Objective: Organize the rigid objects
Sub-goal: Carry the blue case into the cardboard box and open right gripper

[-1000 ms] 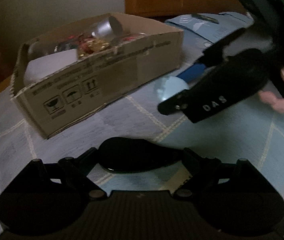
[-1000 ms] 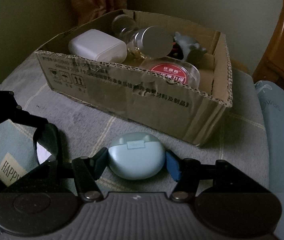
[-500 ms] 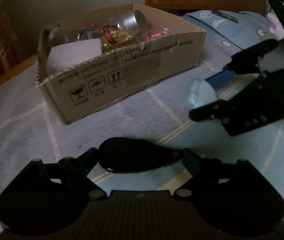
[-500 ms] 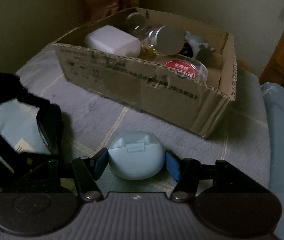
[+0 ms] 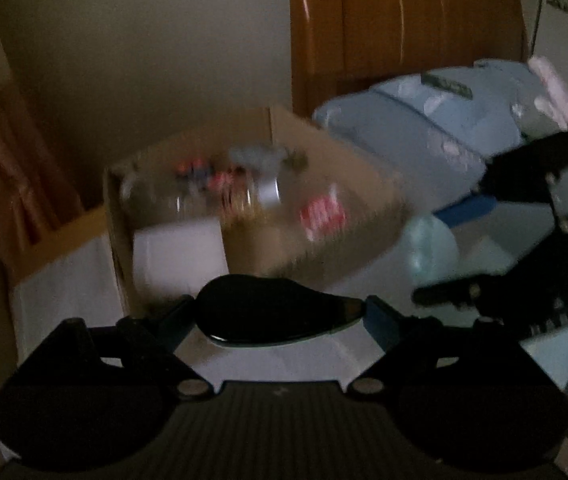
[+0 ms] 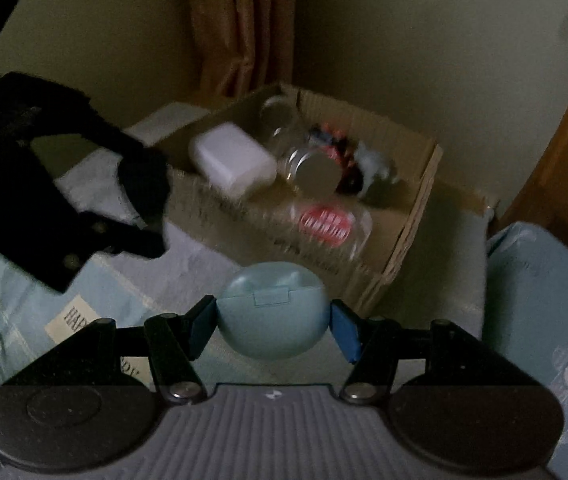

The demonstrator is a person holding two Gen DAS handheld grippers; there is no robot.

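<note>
A dim bedroom: a checked bedspread (image 6: 212, 264) covers the bed, with a wooden headboard (image 5: 395, 28) and a pale blue pillow (image 5: 423, 132) behind, and a curtain (image 6: 236, 28) hanging in the corner. On the bedspread sits an open cardboard box (image 6: 395, 248), already holding a white rectangular case (image 6: 232, 164), a glass jar with a metal lid (image 6: 311, 168), a round tub with a red label (image 6: 327, 220) and a small grey animal figure (image 6: 375, 164).

The right gripper (image 6: 272, 320) has its blue-padded jaws pinching a pale blue oval earbud case (image 6: 272, 312) by its sides, held in the air just in front of the box's near wall. The left gripper (image 5: 280, 312) pinches a glossy black teardrop-shaped object (image 5: 272, 312) between its jaws, near the box's other corner. Its view is smeared by motion blur, so the box contents show there only as streaks. Each gripper appears at the edge of the other's view.
</note>
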